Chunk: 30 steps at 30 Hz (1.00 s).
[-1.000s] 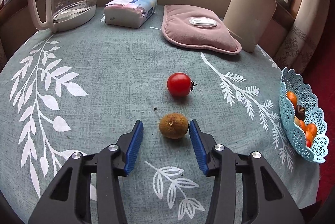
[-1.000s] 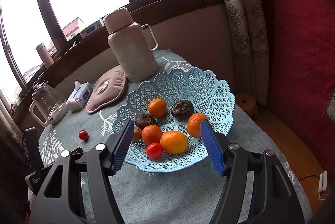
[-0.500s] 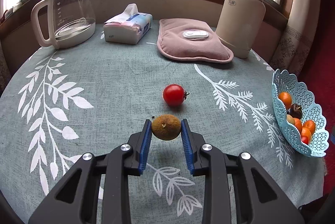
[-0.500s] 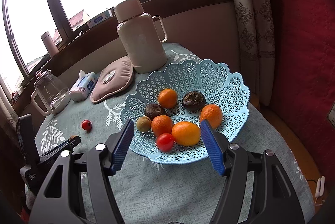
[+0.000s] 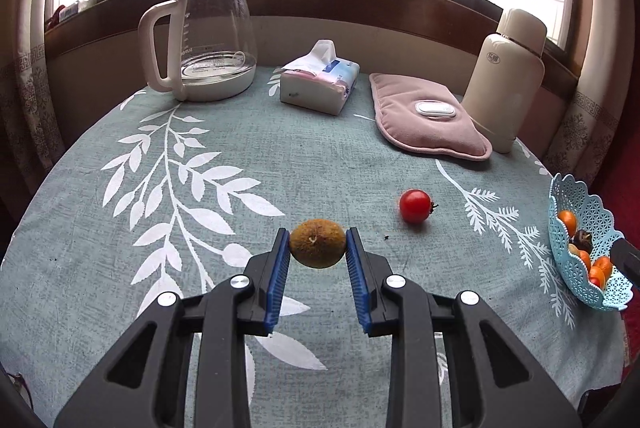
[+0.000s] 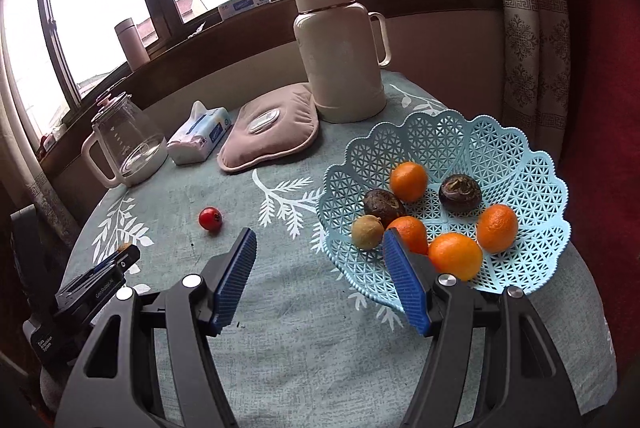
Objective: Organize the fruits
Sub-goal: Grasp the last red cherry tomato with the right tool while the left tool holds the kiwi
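My left gripper (image 5: 317,246) is shut on a brown kiwi (image 5: 317,243) and holds it above the tablecloth. A red cherry tomato (image 5: 415,205) lies on the cloth to its right; it also shows in the right wrist view (image 6: 210,218). The light blue lattice basket (image 6: 516,156) holds several oranges, two dark fruits and another kiwi (image 6: 367,232). It sits at the table's right edge in the left wrist view (image 5: 560,228). My right gripper (image 6: 318,248) is open and empty, hovering over the cloth just left of the basket. The left gripper (image 6: 124,253) shows at the far left of that view.
A glass kettle (image 5: 208,36), a tissue pack (image 5: 318,82), a pink heating pad (image 5: 430,116) and a cream thermos (image 5: 506,76) stand along the back of the round table. The table edge drops off right behind the basket, next to a red wall.
My left gripper closed on the kiwi and lifted it off the cloth, moving left away from the tomato. My right gripper shifted left, off the basket.
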Motion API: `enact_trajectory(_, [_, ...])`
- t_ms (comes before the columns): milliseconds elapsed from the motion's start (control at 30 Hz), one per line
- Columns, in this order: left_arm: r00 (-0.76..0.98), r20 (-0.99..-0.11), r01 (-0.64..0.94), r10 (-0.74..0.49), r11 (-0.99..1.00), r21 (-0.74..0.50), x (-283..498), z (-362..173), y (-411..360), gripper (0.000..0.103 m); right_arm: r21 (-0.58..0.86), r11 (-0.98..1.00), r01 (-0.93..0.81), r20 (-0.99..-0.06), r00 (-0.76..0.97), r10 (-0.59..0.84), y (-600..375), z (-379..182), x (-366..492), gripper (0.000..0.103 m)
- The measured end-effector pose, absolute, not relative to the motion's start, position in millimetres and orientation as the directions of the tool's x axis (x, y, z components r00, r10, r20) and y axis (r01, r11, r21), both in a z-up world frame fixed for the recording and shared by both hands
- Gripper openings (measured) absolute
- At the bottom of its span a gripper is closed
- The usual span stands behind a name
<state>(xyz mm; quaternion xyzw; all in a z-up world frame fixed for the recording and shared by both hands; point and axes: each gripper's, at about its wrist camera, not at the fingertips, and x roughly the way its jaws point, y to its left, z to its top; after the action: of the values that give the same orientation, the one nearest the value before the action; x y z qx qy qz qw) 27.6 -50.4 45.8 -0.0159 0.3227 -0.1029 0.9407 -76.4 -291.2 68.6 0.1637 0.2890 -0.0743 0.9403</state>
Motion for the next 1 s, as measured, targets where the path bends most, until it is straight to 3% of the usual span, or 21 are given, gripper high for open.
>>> enact_trajectory(167, [0.783,-0.603,0.129,-0.156,0.988,-0.087,30.5,38.4,-39.6,0.029,0.254,0.952,0.168,-0.621,0.783,0.028,-265.0,58.4,-41.4,0.067])
enact_trajectory(767, [0.761,-0.635,0.042,-0.13,0.987,-0.152,37.5,27.9,-20.5,0.029,0.131,0.991,0.035,-0.703,0.708,0.068,-189.1,34.9,58.6,0.067])
enact_trajectory(1000, [0.758,-0.64,0.029,-0.122,0.988,-0.154,38.5,26.4,-19.2,0.029,0.107,0.994,0.039,-0.73,0.681,0.052,-182.0,22.6,88.5,0.059])
